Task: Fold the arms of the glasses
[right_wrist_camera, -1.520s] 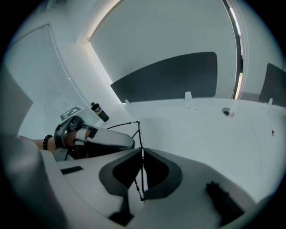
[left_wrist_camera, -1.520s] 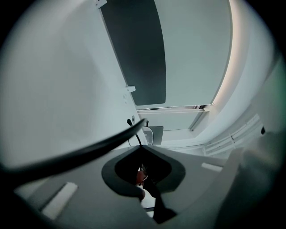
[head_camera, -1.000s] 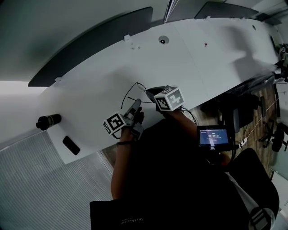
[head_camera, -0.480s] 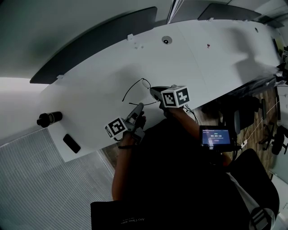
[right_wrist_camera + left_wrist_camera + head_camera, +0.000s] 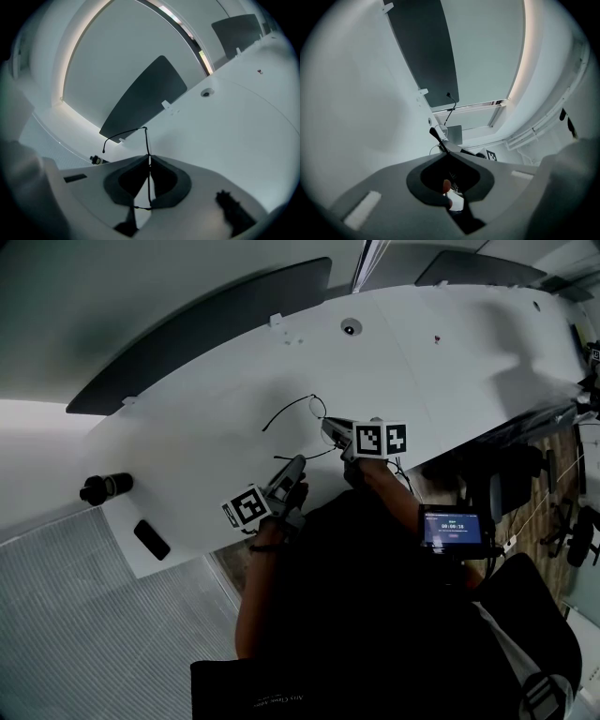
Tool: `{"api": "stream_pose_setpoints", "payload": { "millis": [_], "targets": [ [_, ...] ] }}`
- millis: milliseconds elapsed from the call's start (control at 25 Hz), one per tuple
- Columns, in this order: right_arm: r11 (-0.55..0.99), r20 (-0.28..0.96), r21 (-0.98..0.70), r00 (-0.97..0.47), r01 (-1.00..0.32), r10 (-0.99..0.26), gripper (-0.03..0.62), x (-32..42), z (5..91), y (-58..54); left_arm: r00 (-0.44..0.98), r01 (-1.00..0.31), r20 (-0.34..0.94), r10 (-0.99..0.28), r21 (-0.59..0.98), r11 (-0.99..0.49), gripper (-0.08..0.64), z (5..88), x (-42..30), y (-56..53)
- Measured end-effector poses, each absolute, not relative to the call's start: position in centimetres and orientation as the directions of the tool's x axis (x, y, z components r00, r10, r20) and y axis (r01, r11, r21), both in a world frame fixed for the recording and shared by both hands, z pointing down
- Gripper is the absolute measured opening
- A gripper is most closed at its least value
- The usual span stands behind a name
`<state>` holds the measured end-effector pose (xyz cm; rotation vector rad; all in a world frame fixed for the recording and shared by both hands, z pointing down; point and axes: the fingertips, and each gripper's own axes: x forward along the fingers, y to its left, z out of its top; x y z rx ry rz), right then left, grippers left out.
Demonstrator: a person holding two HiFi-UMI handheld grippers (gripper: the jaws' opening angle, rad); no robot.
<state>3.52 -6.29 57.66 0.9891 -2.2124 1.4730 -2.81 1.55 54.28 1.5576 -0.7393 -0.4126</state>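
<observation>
left gripper [image 5: 446, 154]: jaws closed on the end of one arm [image 5: 435, 134] of the glasses [image 5: 146, 140]. the dark tip pokes out past the jaw tips. judged reason: pinching here lets this arm be swung in toward the lenses.

glasses: over the near edge of the tabletop [image 5: 187, 437], strung between the two grippers. cannot tell whether they touch the tabletop. thin dark wire frame, clear lenses, both arms spread, neither folded yet. the other arm [image 5: 123, 131] curves off free, farther in over the tabletop.

right gripper [image 5: 149, 156]: jaws closed on the frame front, wire running straight up through the seam. judged to be the anchor for the fold.
</observation>
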Motion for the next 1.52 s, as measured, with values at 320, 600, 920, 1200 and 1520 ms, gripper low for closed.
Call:
{"api": "stream_pose_setpoints", "payload": {
  "millis": [320,600,920,1200,1520],
  "targets": [
    [0.121,0.557,-0.747,-0.714,-0.654,-0.424,0.019,5.1,57.9,-7.0,0.749,-0.198,0.158,-0.644,0.980,0.011,0.018,54.3,-2.1,1.7],
    [0.087,0.548,-0.759,-0.706,-0.645,-0.449,0.018,5.8,58.1,-7.4,0.762,-0.145,0.137,-0.633,0.989,0.040,0.021,54.5,-1.5,2.0],
    [0.002,0.532,-0.784,-0.675,-0.620,-0.511,0.018,8.0,58.2,-8.4,0.651,-0.108,0.152,-0.743,0.988,0.108,0.163,55.5,-5.0,1.9],
    [0.077,0.558,-0.761,-0.711,-0.644,-0.429,0.018,6.7,58.9,-5.9,0.469,-0.135,0.154,-0.869,0.986,0.101,0.158,56.5,-14.2,3.8],
    [0.168,0.599,-0.709,-0.710,-0.685,-0.371,0.018,5.8,59.2,-5.0,0.353,-0.297,0.098,-0.931,0.955,-0.012,0.115,54.5,-18.1,3.7]
  ]
}}
